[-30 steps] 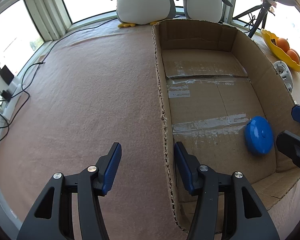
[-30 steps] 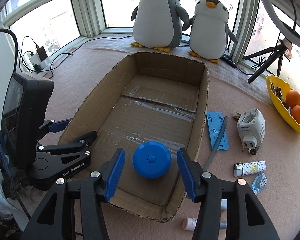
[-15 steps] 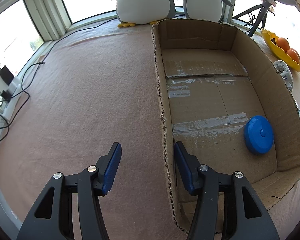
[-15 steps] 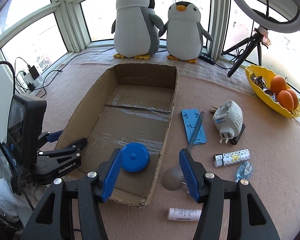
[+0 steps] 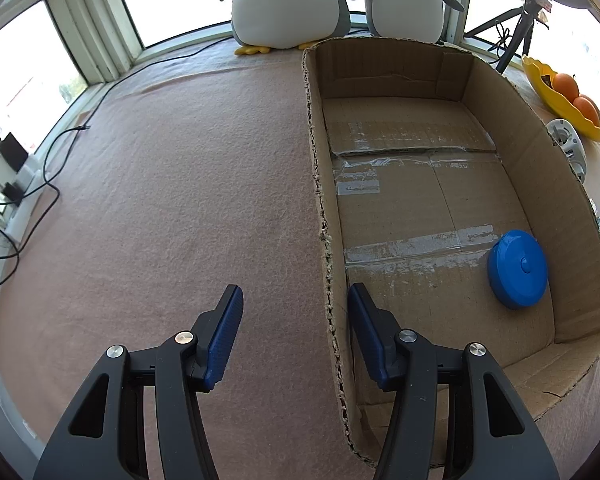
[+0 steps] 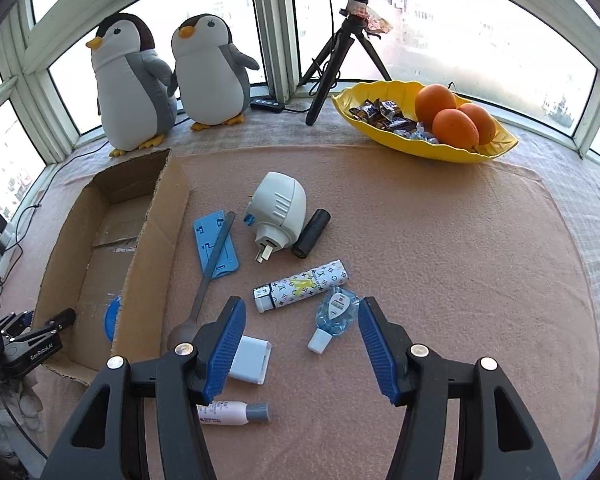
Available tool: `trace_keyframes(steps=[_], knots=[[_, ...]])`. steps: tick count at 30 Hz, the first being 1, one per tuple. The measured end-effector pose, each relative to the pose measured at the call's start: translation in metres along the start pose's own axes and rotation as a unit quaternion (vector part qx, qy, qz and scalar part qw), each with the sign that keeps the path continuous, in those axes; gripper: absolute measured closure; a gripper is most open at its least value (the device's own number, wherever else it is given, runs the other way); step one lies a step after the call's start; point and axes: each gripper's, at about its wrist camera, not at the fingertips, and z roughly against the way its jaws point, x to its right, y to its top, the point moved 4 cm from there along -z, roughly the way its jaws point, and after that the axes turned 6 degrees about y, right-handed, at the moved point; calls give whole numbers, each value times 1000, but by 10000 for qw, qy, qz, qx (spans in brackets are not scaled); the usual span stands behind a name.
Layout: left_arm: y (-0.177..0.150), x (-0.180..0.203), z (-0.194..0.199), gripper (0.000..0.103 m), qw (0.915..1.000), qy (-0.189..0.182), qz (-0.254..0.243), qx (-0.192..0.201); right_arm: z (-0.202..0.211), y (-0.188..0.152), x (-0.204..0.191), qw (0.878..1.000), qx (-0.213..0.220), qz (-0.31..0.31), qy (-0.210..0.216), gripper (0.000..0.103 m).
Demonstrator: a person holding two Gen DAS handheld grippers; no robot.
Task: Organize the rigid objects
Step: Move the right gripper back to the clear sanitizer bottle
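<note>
On left tool [image 5: 292, 300] body, "GenRobot.AI"; jaws spread astride cardboard box [image 5: 324, 200] wall; right tool [image 6: 302, 308] spread, empty.

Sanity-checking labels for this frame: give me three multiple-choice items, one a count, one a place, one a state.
1. How many oranges are in the yellow dish? A one; B three; C five.
2. Where is the blue round case? A in the cardboard box; B in the dish; C outside both.
3. The right gripper is: A open, empty; B shut on the case; C shut on an orange.
Key: B, three show together; A, it lies on the box floor; A, jaws apart, nothing gripped.
</note>
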Motion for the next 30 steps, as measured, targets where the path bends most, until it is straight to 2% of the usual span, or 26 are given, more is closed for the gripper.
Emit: trace_keyframes(steps=[8, 15, 30], knots=[[0, 0, 0, 48, 10000, 13, 1, 5, -27, -7, 28, 9989, -331, -309, -132, 49], [-1, -1, 0, 48, 10000, -1, 15, -1, -50, -10, 24, 9974, -591, -406, -55, 49], [-2, -2, -1, 48, 10000, -26, 49, -18, -74, -6, 23, 9954, -895, -167, -305, 49]])
